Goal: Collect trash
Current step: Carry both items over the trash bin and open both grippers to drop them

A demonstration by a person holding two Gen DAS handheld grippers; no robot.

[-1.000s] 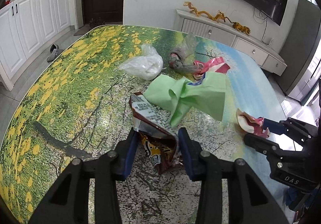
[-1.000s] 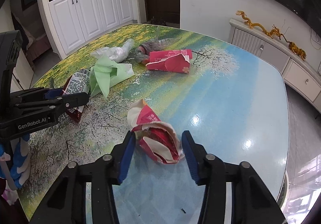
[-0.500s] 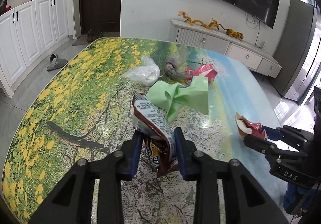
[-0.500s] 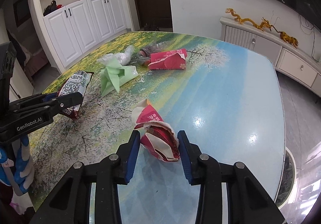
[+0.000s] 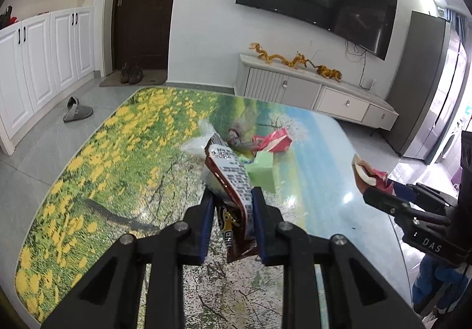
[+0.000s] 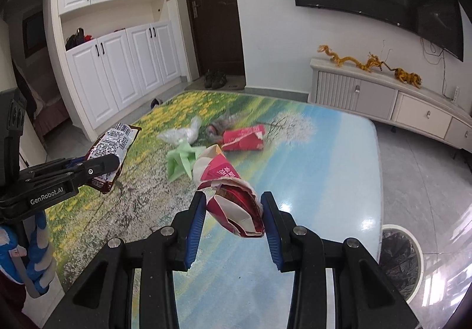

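My left gripper [image 5: 233, 202] is shut on a brown snack wrapper [image 5: 233, 181] and holds it above the table; it also shows in the right wrist view [image 6: 110, 152]. My right gripper [image 6: 233, 205] is shut on a crushed red and white carton [image 6: 230, 196], lifted off the table; the carton also shows in the left wrist view [image 5: 368, 177]. Still on the table lie a green paper [image 6: 181, 159], a white plastic bag [image 6: 183, 134], a red carton [image 6: 243, 138] and a grey crumpled wrapper [image 6: 216, 127].
The table [image 6: 324, 158] has a landscape print. A round bin with a black liner [image 6: 398, 258] stands on the floor by the table's right edge. White cabinets [image 6: 124, 69], a door, a TV bench [image 6: 383, 96] and a slipper [image 5: 76, 109] surround the table.
Both grippers closed on their trash and lifted it off the table. The camera views rose and tilted up, showing more of the room.
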